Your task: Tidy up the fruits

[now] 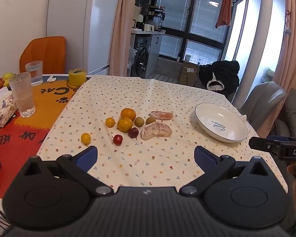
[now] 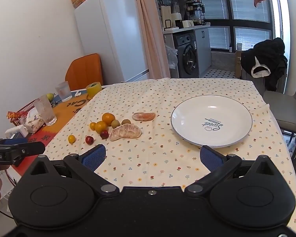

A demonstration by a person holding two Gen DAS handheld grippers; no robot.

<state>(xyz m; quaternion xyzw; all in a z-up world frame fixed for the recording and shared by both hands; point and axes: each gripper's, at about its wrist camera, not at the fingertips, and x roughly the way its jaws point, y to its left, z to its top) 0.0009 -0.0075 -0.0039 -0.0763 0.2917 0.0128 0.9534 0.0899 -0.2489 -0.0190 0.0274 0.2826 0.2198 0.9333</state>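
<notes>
Nothing is sorted yet: the fruits (image 1: 128, 124) lie left of the bare plate (image 2: 187, 106); both claws, left claw (image 1: 146, 158) and right claw (image 2: 153, 158), are held spread, empty.

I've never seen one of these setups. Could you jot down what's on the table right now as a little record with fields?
Surface: floral tablecloth
Fruit, loose on the cloth: two oranges, two small yellow fruits, two red ones, two green ones, a large peeled citrus segment, a smaller one
Plate: white, empty, right of the fruit
Left gripper: open, holding nothing
Right gripper: open, holding nothing
Off the cloth: two glasses, yellow tape roll
</notes>
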